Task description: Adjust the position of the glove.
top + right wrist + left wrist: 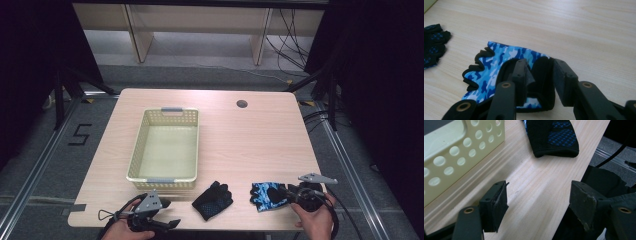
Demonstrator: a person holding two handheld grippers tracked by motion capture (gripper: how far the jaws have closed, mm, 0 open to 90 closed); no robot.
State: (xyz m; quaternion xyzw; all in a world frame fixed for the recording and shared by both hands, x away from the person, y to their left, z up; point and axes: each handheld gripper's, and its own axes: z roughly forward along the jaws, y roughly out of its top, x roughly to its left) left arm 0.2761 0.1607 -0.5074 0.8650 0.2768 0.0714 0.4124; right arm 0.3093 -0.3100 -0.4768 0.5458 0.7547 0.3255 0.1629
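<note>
Table (240, 135): light wood, with a round hole (242, 104) near the far edge.

Basket (165, 150): pale yellow, perforated walls, standing left of centre with its long axis running near to far. Nothing can be seen inside it.

Black glove (213, 200): lies flat at the near edge, just right of the basket's near corner. Blue dotted palm pattern seen in the left gripper view (556, 137).

Blue camouflage glove (268, 195): lies flat on the table, right of the black glove and apart from it. In the right gripper view (499, 67) the fingers with black trim point left and the black cuff lies towards the gripper.

Right gripper (292, 194): held in the person's right hand (315, 220) at the near right, pointing left at the camouflage glove. Jaws partly spread. They stand either side of the raised black cuff; the left pad (522, 75) is against the fabric, while a gap shows between the cuff and the other pad. No pinch.

Left gripper (172, 222): held at the near left corner, just near of the basket, pointing right. Jaws spread wide in the left gripper view (539, 205), bare wood between them, nothing held.
</note>
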